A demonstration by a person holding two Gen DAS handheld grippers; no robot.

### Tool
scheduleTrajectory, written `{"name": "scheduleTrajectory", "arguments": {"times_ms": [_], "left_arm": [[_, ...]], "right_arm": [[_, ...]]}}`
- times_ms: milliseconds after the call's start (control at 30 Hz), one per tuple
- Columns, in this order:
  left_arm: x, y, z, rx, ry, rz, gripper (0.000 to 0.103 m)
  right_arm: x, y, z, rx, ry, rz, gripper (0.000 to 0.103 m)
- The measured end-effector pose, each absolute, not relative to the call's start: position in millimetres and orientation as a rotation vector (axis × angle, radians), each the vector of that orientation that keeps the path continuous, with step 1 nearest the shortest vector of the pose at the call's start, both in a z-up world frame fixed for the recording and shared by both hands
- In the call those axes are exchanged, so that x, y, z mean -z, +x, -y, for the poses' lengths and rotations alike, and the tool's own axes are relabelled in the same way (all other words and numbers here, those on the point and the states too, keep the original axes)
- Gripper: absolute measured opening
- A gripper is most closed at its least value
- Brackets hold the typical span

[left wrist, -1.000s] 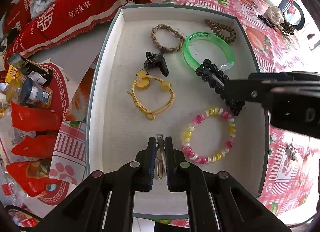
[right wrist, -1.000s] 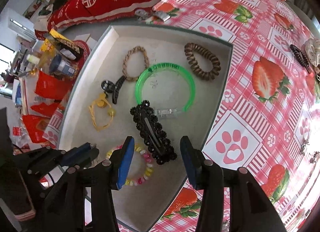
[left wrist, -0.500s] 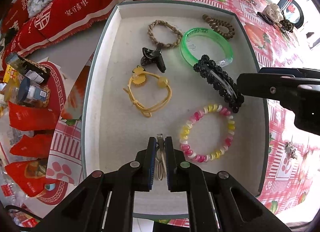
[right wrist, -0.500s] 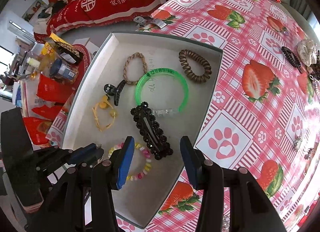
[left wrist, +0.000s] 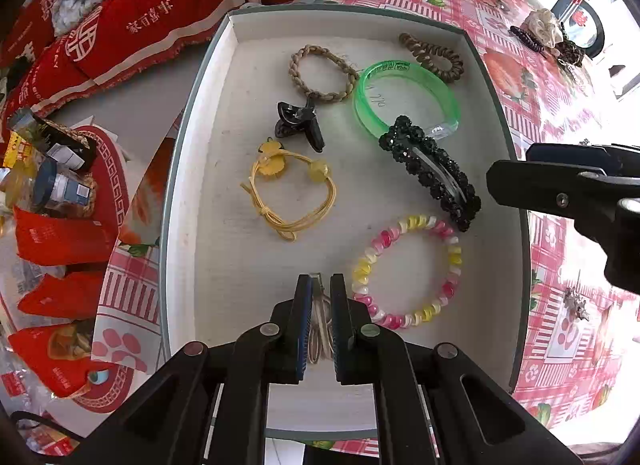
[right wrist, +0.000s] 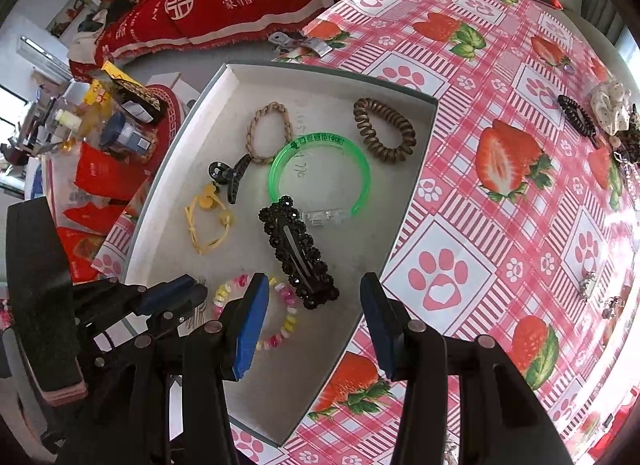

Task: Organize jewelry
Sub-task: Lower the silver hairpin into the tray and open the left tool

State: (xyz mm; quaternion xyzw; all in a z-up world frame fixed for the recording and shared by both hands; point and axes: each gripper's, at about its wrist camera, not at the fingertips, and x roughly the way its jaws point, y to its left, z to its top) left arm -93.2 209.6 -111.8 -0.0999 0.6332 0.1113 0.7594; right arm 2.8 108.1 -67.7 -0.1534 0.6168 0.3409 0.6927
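L wrist view: left gripper [left wrist: 321,285] has its fingers nearly pressed together, pinching a small silver hair clip [left wrist: 319,329] between the blue pads, over the near part of the white tray [left wrist: 208,185]. Tray holds 7 loose pcs: 1 black beaded barrette [left wrist: 432,171], 1 green bangle [left wrist: 406,99], 1 pink/yellow bead bracelet [left wrist: 408,271], 1 yellow cord hair tie [left wrist: 294,193], 1 black claw clip [left wrist: 300,125], 1 braided tan tie [left wrist: 322,73], 1 brown coil tie [left wrist: 434,57]. Barrette's far end overlaps the bangle's clear clasp; its near end sits just beside the bead bracelet. Right gripper [left wrist: 560,185] enters from the right edge, near the tray's right wall, apart from the barrette; its spread can't be judged from here.

R wrist view: right gripper [right wrist: 316,317] is spread wide, nothing between the pads, above the tray [right wrist: 416,185] w/ the barrette's [right wrist: 298,251] near end between the fingertips but not touched. Same 7 pcs show; bead bracelet [right wrist: 276,319] is partly hidden behind the left finger. Left gripper [right wrist: 176,293] sits at lower left; its held clip is barely visible here. This view alone shows the wide strawberry-and-paw tablecloth [right wrist: 500,205] to the right, w/ a cream scrunchie [right wrist: 610,109] and a dark clip [right wrist: 578,117] near the far edge, well apart from the tray. Only the L view shows the pinched clip clearly.
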Motion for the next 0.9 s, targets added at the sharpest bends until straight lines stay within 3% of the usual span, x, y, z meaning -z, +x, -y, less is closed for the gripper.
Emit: {"name": "scheduleTrajectory", "arguments": {"times_ms": [700, 733, 767, 800, 900], "left_arm": [[103, -107, -222, -0.277, -0.268, -1.326, 0.016], [103, -107, -222, -0.273, -0.270, -1.326, 0.026], [103, -106, -222, -0.269, -0.271, -1.329, 0.091], [102, -106, -222, -0.282, -0.266, -1.331, 0.103], [101, -99, -220, -0.281, -0.240, -1.282, 0.103]], "right_arm": [[86, 5, -125, -0.764, -0.304, -1.407, 0.051], [84, 5, -122, -0.760, -0.298, -1.401, 0.051], [81, 6, -119, -0.757, -0.289, -1.397, 0.051], [78, 7, -116, -0.756, -0.278, -1.394, 0.051], [72, 11, -106, -0.736, -0.248, -1.389, 0.051]]}}
